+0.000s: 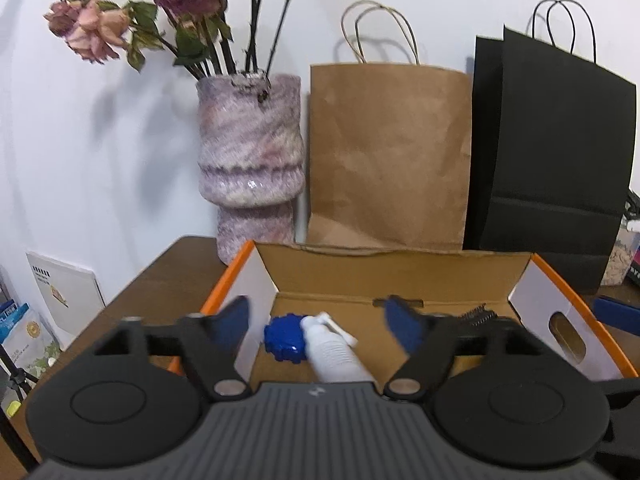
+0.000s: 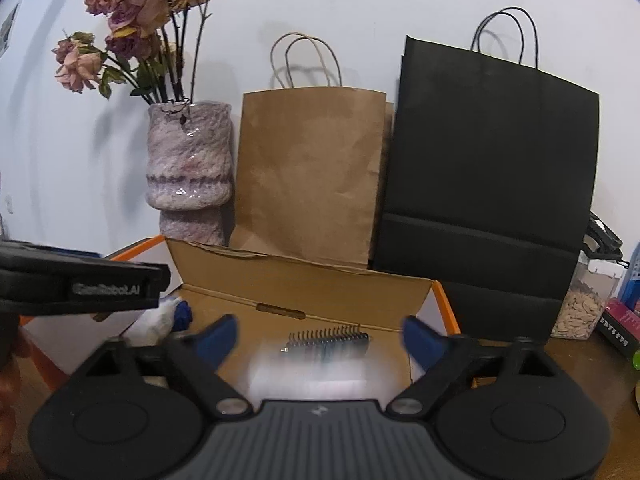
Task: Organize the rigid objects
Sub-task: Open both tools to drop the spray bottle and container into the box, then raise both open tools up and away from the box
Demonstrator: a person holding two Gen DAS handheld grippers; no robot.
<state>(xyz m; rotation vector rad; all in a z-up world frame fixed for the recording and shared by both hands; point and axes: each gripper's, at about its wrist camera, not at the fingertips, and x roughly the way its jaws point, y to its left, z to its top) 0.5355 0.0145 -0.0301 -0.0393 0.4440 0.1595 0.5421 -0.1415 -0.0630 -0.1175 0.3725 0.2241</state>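
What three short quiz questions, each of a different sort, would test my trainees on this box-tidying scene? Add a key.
1. True or false: the white spray bottle lies inside the cardboard box.
2. Which thing touches the bottle? A) blue toothed piece B) comb C) vase
3. Fill in: behind the box, beside the brown paper bag, stands a ____ paper bag.

Key
1. True.
2. A; the comb lies apart, toward the box's right end.
3. Black.

The left gripper and right gripper both hang over the box, jaws open and holding nothing.
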